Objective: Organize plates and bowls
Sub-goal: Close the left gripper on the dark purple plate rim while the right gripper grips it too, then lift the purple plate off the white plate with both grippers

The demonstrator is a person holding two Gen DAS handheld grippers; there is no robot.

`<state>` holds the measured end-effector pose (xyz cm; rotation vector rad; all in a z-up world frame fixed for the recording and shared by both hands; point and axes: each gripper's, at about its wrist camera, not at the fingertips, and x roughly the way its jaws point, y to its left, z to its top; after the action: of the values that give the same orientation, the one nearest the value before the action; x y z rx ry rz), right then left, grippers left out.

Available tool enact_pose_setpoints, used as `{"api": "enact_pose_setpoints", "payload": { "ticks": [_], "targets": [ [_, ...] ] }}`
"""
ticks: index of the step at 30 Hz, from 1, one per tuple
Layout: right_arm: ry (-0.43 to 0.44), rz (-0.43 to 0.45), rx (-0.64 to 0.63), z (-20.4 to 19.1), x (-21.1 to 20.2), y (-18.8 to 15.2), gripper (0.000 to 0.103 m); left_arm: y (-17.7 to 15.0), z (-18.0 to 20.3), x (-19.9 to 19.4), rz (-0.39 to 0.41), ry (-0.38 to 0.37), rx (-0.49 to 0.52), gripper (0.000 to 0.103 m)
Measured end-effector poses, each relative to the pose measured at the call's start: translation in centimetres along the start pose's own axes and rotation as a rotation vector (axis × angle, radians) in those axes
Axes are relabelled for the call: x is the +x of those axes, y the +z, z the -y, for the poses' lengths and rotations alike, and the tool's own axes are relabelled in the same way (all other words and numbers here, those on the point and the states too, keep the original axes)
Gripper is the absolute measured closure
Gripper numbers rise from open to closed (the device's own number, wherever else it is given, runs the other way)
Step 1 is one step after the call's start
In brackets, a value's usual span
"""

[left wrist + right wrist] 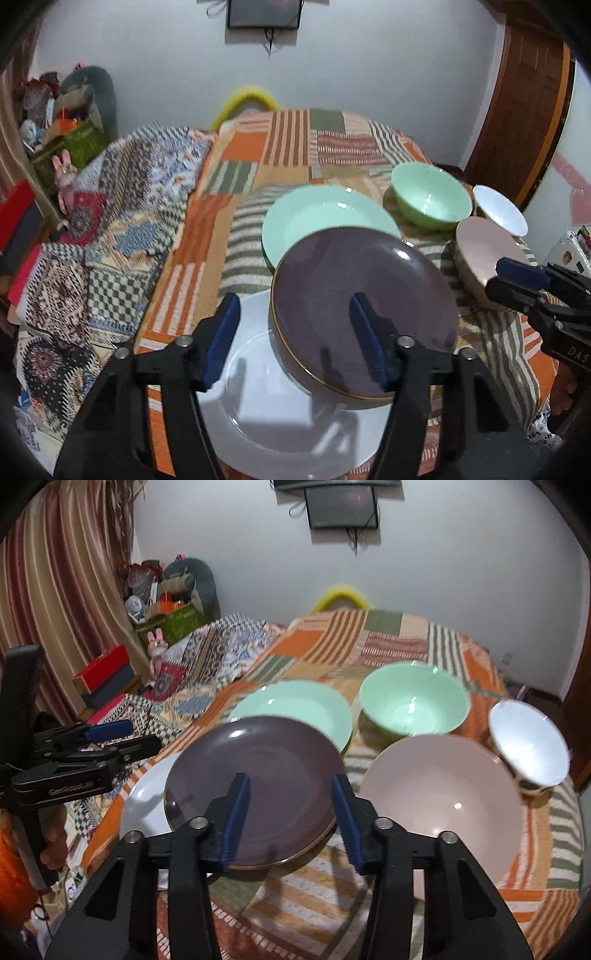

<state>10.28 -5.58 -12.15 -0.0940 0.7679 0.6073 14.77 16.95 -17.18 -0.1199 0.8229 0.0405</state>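
A dark purple plate [332,277] [258,760] lies across a white plate [266,387] [147,801] and overlaps a mint plate [314,218] [299,709]. A mint bowl [428,199] [410,701], a pink bowl [484,251] [443,794] and a tilted white bowl [498,210] [528,742] stand to the right. My left gripper [295,310] hangs open above the purple plate's left rim, gripping nothing. My right gripper [290,781] is open over the purple plate's near right part, pads apart from it.
The dishes sit on a table under an orange and green patchwork cloth [280,147]. A bed with patterned quilts [122,206] lies to the left, with boxes and toys [166,616] behind it. A wooden door [517,110] stands at the right.
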Motion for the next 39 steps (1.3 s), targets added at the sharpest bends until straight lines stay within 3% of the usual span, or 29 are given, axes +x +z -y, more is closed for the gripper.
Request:
{"api": "enact_pose_setpoints", "payload": {
  "ticks": [13, 19, 39],
  "targets": [
    [-0.021, -0.124, 0.078, 0.8, 2.0, -2.5, 0.07, 0.0, -1.4, 3.9, -0.063, -0.064, -0.01, 0.062],
    [-0.028, -0.15, 0.095, 0.7, 3.0, -2.5, 0.07, 0.2, -2.1, 5.1, -0.082, -0.097, -0.019, 0.062],
    [-0.095, -0.171, 0.093, 0.7, 4.6, -2.6, 0.077, 0.4, -2.9, 8.7, -0.14, -0.162, -0.017, 0.074]
  ]
}}
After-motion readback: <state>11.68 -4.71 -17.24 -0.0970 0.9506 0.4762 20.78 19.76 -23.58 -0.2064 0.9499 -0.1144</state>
